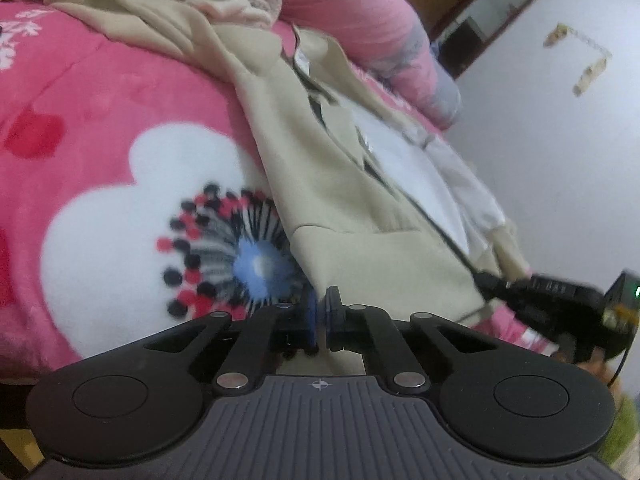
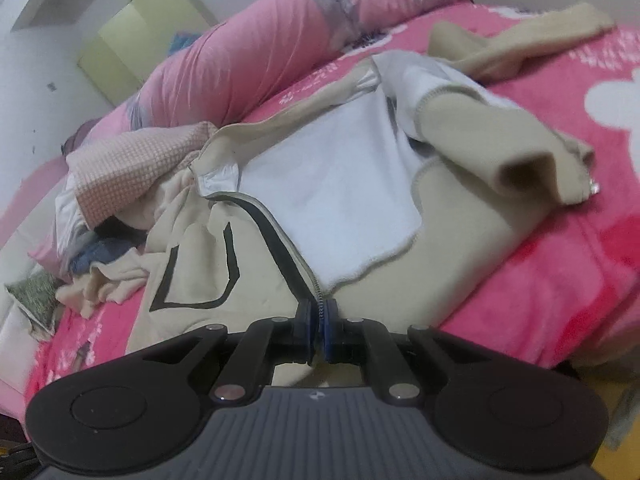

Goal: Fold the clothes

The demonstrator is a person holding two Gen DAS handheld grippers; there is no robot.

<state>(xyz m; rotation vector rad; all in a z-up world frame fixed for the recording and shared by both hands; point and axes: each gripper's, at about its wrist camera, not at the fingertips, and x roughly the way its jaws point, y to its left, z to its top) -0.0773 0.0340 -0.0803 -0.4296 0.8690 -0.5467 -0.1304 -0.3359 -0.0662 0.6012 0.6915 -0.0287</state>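
Note:
A beige zip-up jacket (image 1: 348, 208) with a white lining lies spread on the pink flowered blanket (image 1: 100, 128). My left gripper (image 1: 322, 312) is shut on the jacket's bottom hem corner. In the left wrist view the other gripper (image 1: 560, 300) shows at the right, pinching the opposite hem end by the zipper. In the right wrist view the jacket (image 2: 460, 208) lies open, its white lining (image 2: 332, 184) up and one sleeve (image 2: 500, 148) folded over. My right gripper (image 2: 319, 320) is shut on the zipper edge of the hem.
A pink and grey rolled quilt (image 2: 256, 40) lies along the far side of the bed. A pink knit garment (image 2: 132, 168) and other crumpled clothes (image 2: 108, 276) pile at the left. White wall (image 1: 560, 160) and a dark-framed doorway (image 1: 488, 12) stand beyond the bed.

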